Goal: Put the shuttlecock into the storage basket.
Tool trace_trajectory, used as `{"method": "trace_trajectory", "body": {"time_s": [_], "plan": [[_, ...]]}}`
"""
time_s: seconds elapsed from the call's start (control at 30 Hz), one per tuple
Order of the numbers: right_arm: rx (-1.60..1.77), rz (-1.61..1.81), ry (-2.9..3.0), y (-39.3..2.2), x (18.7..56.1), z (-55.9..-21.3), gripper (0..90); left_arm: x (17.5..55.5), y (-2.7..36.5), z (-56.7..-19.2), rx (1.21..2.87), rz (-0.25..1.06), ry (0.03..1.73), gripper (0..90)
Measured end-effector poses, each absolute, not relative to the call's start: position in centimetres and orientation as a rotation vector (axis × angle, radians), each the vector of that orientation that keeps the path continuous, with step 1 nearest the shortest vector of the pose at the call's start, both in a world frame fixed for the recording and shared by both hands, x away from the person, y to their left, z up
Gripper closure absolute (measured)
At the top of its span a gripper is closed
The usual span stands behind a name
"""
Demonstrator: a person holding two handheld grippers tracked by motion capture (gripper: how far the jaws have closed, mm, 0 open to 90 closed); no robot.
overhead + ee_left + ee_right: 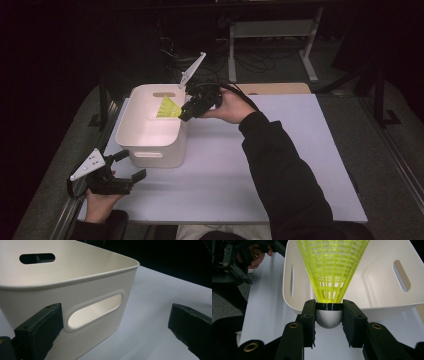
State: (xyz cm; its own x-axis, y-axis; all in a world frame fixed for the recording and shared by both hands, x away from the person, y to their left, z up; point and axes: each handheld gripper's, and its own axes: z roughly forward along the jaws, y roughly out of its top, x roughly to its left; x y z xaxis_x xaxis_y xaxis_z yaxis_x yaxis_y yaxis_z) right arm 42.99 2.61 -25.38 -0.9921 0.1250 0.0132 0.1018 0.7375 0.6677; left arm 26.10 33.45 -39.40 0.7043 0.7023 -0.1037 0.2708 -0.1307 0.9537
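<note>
Right gripper view, nearest first: my right gripper (329, 315) clamps the shuttlecock (332, 272) by its cork, skirt pointing into the white bin (384, 290) at twelve o'clock. My left gripper (122, 172) waits open, holding nothing. I judge the drop comes next: clear the rim, then release.

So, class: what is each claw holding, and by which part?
Right claw grips the yellow shuttlecock by its white cork head. Left claw is open, holding nothing.
</note>
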Motion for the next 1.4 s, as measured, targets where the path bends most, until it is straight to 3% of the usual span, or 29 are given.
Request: {"method": "trace_trajectory", "body": {"time_s": [1.4], "plan": [[0.123,1.206,2.945,6.5,42.9,-28.4,62.9,26.0,33.5,-39.4,1.708,0.446,0.784,0.0]]}}
